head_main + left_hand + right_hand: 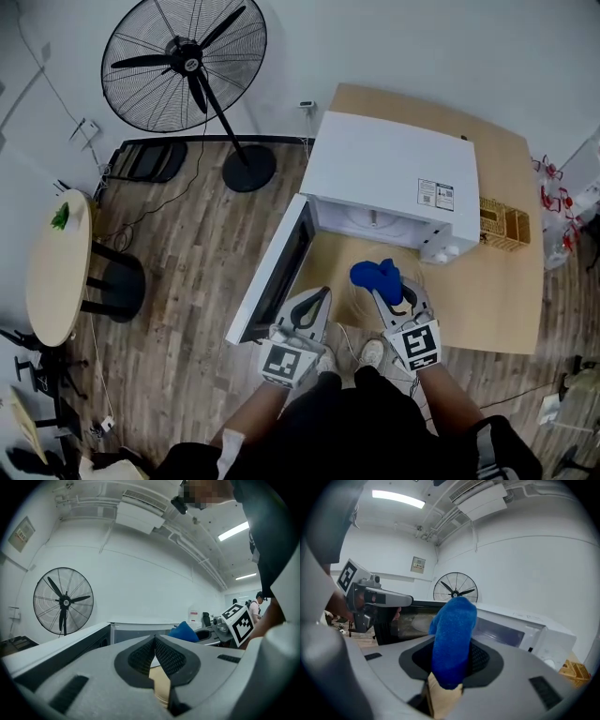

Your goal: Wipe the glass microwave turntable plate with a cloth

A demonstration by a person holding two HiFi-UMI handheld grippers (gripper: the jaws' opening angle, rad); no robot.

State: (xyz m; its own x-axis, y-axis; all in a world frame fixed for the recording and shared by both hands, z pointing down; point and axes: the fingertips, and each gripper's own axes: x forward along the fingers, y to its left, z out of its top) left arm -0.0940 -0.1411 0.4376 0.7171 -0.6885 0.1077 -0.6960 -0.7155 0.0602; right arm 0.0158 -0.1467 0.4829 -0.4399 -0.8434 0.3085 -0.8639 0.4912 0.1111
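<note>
Blue cloth [452,639] clamped upright in right gripper [452,654], just before open microwave [389,178]. Left gripper [154,656] pinched shut on nothing, near the swung-out door [277,267]. Glass plate [370,223] faintly seen inside the cavity, largely hidden beneath the roof.

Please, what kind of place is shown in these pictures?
Probably a lab or workshop room, not a home kitchen: the white microwave stands on a bare wooden table, a large pedestal fan stands on the wood floor, and exposed pipes run under the ceiling.
</note>
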